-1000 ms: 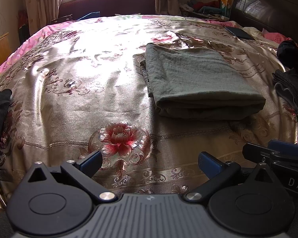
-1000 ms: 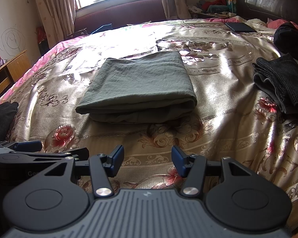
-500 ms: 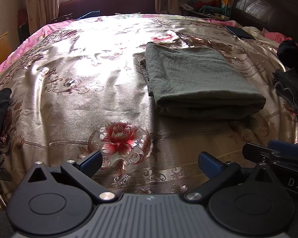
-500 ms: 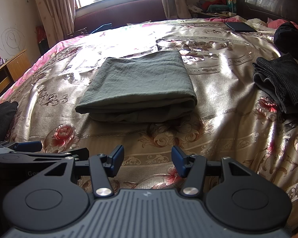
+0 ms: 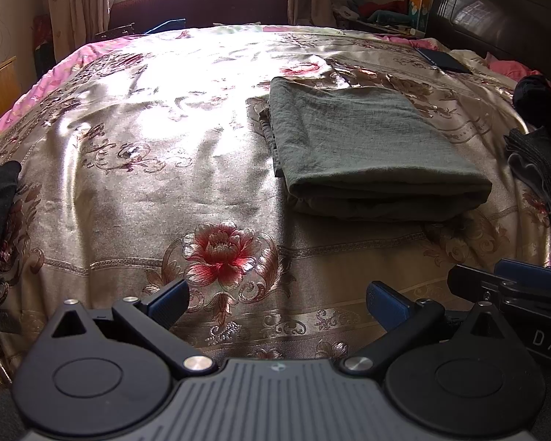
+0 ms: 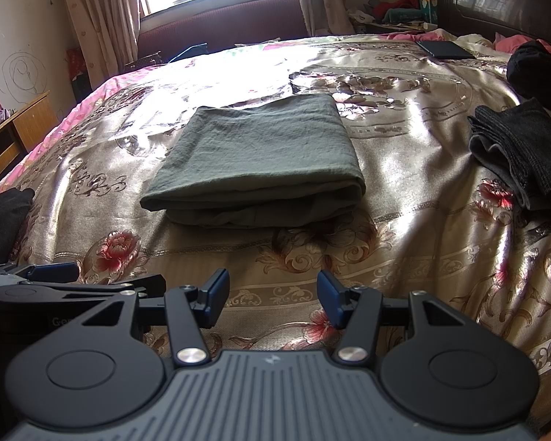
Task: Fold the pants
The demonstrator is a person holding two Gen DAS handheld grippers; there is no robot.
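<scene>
Floral satin bedspread (image 6: 404, 169) fills both views; dark clothing (image 6: 525, 154) at the right is cut off by the frame edge. Folded green pants (image 6: 260, 161) lie mid-bed, thick fold edge nearest, long axis running left to right. Left gripper (image 5: 277, 303) and right gripper (image 6: 273, 296) hover short of it, jaws apart, grasping nothing.

My left gripper (image 5: 277, 303) sits low in frame, jaws wide apart and empty. My right gripper (image 6: 273, 296) likewise, jaws narrower, empty.
</scene>
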